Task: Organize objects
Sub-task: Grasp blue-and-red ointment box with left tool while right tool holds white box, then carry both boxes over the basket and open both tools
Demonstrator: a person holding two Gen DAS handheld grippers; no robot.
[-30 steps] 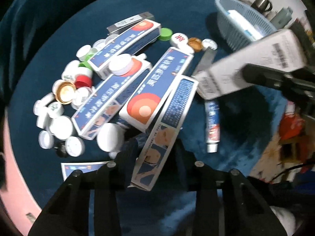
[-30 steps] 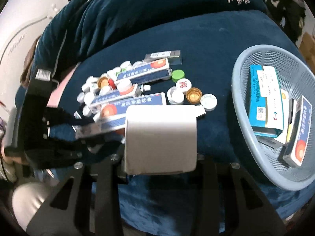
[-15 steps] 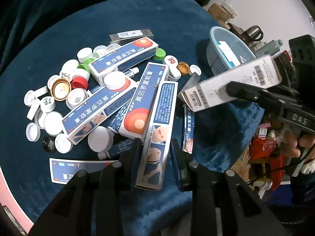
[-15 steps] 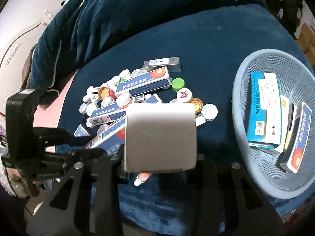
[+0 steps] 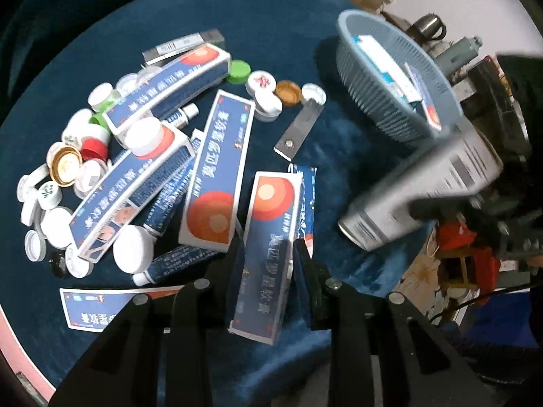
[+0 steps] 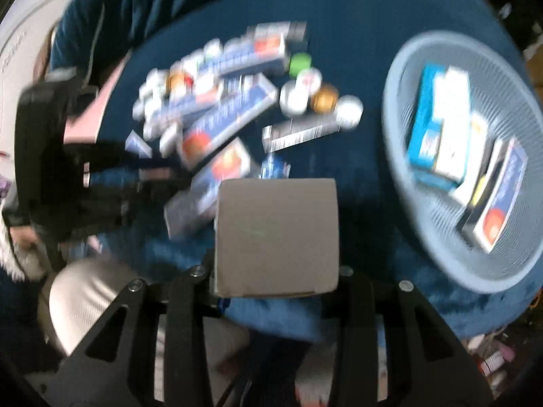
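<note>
Dim indoor light, heavy fisheye vignette, left view fairly sharp, right view strongly motion-blurred.

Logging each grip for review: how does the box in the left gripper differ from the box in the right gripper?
The blue box in the left gripper is dark blue with a red-orange disc and white lettering; the grey box in the right gripper is pale grey-white with barcodes. The blue box is slimmer; the grey box looks wider. Both are long cartons clamped between jaws, not yet in the basket.
</note>
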